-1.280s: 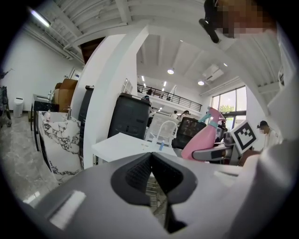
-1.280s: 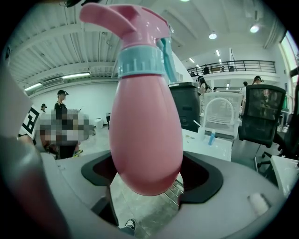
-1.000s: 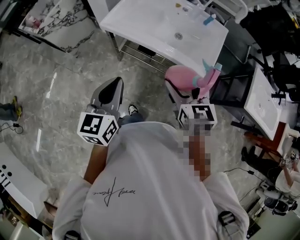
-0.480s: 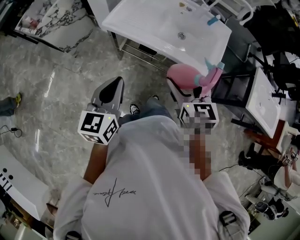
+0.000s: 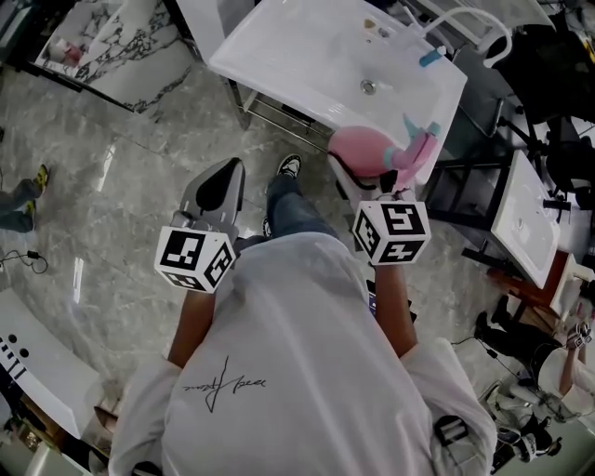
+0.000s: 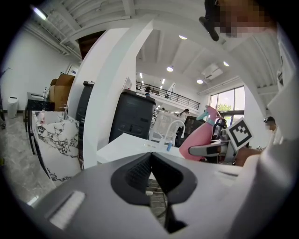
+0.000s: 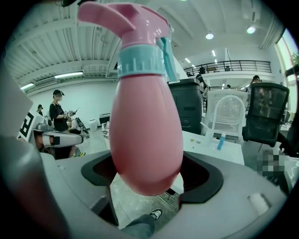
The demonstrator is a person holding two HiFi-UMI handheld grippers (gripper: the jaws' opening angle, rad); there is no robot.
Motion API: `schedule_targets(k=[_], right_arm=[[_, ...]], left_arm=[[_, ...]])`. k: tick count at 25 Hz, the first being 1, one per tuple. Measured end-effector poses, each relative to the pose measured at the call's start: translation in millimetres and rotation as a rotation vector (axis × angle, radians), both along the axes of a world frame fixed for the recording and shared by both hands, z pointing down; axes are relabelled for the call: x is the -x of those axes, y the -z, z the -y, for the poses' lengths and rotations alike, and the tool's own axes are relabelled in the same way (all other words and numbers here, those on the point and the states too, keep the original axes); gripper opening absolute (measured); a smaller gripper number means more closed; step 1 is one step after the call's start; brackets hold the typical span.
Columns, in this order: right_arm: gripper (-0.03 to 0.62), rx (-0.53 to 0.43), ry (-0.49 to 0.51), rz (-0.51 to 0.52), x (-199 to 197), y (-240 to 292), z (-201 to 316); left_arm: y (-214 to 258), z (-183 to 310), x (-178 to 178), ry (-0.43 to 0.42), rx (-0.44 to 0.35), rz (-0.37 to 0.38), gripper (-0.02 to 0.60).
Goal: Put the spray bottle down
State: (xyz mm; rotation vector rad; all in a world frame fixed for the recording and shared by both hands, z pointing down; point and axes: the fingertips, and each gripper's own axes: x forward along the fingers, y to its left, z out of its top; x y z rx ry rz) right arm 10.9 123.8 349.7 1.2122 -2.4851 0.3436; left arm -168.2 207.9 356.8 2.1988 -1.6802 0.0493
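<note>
White sink (image 5: 307, 56) up top, drain (image 5: 368, 86) near its middle. A small blue bottle (image 5: 429, 58) stands at the sink's far rim, just beside the arched white faucet (image 5: 465, 12). Left of the sink, a veined marble slab (image 5: 121, 42). Below the sink, grey marble floor (image 5: 112, 186). Right of the sink, a second white basin (image 5: 521, 218).

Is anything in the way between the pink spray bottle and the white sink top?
Nothing that shows. The right gripper holds the spray bottle close by the near edge of the sink top, and that near part is bare. A small blue thing lies by the far edge, out of the way.
</note>
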Motion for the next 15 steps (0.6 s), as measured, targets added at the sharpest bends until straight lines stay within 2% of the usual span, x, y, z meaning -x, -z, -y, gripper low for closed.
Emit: schedule_targets(k=[15], right_arm=[[0.399, 0.010, -0.054, 0.022, 8, 4, 117]], left_arm=[[17, 120, 21, -0.043, -0.024, 0.005, 0.028]])
